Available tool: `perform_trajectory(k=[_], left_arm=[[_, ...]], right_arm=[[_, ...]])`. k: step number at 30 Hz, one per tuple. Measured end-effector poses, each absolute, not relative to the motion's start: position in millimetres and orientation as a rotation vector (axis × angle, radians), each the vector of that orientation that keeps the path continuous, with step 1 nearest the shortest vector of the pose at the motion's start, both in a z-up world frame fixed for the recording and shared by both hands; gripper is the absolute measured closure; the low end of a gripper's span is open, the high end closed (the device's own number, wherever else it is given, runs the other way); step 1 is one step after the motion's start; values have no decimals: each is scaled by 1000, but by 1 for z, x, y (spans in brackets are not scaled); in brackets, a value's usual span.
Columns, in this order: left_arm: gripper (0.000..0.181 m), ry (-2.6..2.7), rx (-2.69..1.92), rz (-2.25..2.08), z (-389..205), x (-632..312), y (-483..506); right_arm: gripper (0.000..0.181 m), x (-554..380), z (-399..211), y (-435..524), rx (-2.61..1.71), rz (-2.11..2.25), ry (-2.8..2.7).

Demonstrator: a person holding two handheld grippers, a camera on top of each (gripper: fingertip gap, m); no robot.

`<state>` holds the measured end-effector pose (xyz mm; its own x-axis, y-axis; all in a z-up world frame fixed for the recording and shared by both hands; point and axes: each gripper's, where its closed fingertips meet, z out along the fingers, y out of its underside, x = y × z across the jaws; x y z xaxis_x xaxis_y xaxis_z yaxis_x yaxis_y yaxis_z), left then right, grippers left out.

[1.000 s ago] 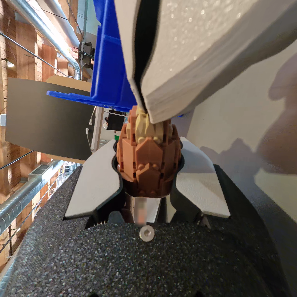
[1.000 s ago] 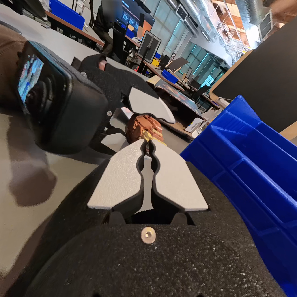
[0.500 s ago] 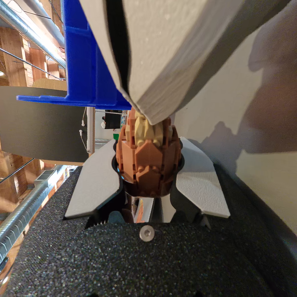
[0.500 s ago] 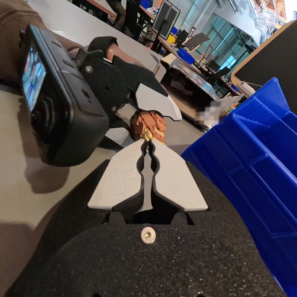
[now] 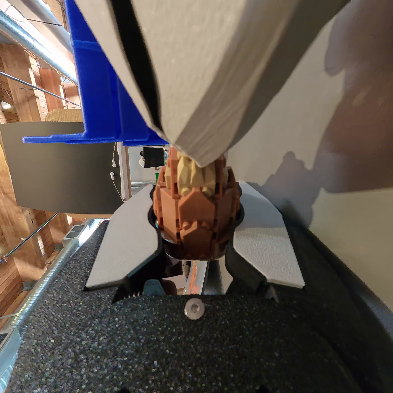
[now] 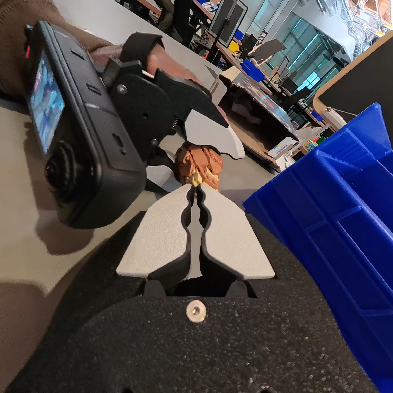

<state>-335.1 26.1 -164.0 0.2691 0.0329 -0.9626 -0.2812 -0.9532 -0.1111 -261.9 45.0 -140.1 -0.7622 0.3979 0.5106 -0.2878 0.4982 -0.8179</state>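
Note:
My left gripper (image 5: 196, 191) is shut on a brown brick-built, egg-shaped model (image 5: 195, 219), its grey fingers (image 5: 129, 229) clasping both sides. Tan pointed pieces (image 5: 191, 176) stick out of the model's top. My right gripper (image 6: 195, 188) is shut, its tips pinching those tan pieces (image 6: 196, 178). In the left wrist view the right gripper's big grey fingers (image 5: 202, 85) come down from above onto the model's top. In the right wrist view the model (image 6: 200, 159) sits between the left gripper's fingers (image 6: 210, 131), beside that gripper's black camera (image 6: 70, 131). Both are held just above the grey table (image 6: 17, 170).
A blue plastic bin (image 6: 329, 212) stands close on the right of the right gripper and also shows in the left wrist view (image 5: 95, 95). A person's brown sleeve (image 6: 12, 53) holds the left gripper. Desks, monitors and a cardboard box (image 6: 244, 102) lie farther back. My right fingertips sit around 8 cm from my left ones.
Both grippers stay shut on the model. The pair has turned a little. The left gripper and its camera now fill more of the right wrist view.

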Motion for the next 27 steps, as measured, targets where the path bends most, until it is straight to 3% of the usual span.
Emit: perform_trajectory(k=[8,10,12,21,27], left_arm=[[111,229,-2286,1725,-163,-330,29],[111,108,-2319,1632,-166,-337,24],[111,170,-2319,1719,-164,-341,18],[112,200,-2205,1428,-167,-329,37],[112,206,-2164,1182,-166,-316,45]], right_arm=[[181,-259,-140,44,-67,1307,-2065],[181,-225,-149,27,191,1343,-2140],[181,-243,-156,29,140,1095,-2058],[181,-259,-138,46,-18,1162,-2001],[165,-277,-128,64,-36,1090,-1913]])
